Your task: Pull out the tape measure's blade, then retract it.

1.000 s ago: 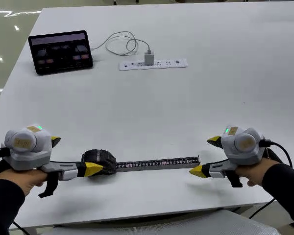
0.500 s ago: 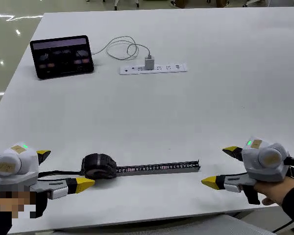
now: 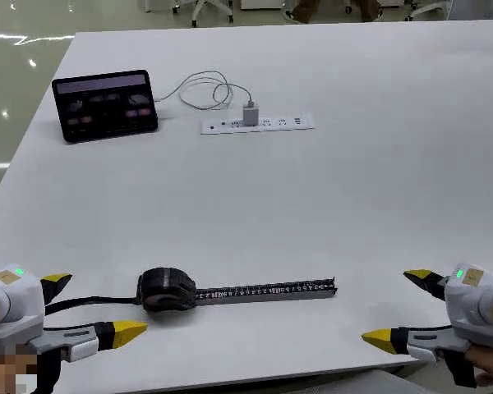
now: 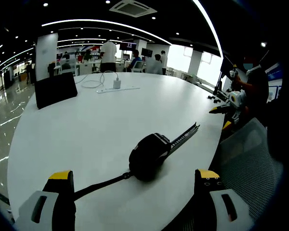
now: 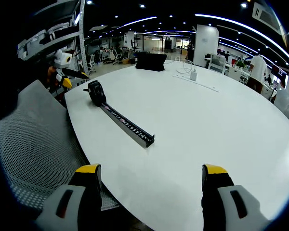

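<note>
Left gripper (image 3: 90, 305) sits low at the white table's (image 3: 329, 189) near edge with its jaws spread. The tape measure (image 3: 166, 289) lies just ahead, untouched. Its extended blade (image 3: 267, 290) points toward the right gripper (image 3: 397, 307), which is also spread and clear of the blade's tip.

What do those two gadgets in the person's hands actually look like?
The left hand-held gripper and right hand-held gripper look alike: a rounded pale grey body, a small green light and a tan sticker on top, and two pointed grey-and-black jaws tipped in yellow. A black trigger hangs under the right one.
</note>
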### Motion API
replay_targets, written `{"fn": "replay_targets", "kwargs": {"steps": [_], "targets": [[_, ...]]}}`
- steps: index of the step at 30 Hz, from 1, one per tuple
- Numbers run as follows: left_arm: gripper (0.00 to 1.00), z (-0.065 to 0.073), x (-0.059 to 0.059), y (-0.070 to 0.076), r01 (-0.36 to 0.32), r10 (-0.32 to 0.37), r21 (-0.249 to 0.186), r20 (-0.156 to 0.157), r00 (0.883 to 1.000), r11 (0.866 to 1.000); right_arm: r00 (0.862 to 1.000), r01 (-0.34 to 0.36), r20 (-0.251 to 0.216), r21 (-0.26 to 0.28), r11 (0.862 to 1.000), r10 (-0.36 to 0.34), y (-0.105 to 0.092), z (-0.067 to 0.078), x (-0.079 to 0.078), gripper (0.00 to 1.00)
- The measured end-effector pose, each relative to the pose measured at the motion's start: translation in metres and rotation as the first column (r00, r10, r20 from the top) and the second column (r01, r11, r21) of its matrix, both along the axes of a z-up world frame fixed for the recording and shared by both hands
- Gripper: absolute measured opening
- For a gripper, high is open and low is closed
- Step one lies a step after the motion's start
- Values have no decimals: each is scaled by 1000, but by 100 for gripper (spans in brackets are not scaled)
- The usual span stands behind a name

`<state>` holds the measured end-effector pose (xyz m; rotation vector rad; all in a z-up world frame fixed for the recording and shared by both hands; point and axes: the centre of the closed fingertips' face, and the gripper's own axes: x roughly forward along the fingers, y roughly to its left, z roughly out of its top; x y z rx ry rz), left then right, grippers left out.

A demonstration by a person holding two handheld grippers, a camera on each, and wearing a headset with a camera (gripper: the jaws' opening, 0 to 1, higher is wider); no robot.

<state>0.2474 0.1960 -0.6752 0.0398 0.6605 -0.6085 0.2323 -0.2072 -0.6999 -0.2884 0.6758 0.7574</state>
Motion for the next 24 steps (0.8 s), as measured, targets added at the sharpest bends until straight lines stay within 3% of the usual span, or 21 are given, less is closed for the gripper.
{"fn": "replay_targets", "kwargs": {"steps": [6,13,24], "targets": [[100,-2,-7,2,4,-4,7,-4,1000,1000,1000,-9,-11,-10,1000,9,-2,0,-4,89],[100,-3,-12,1,21,-21,24,-6,1000,999,1000,-2,-9,14,1000,2,-1,6,0,99],[100,-6,-15,-3,26,-26,17,-6,1000,1000,999,-24,-30,2,1000,24,0,3,-4,100]]}}
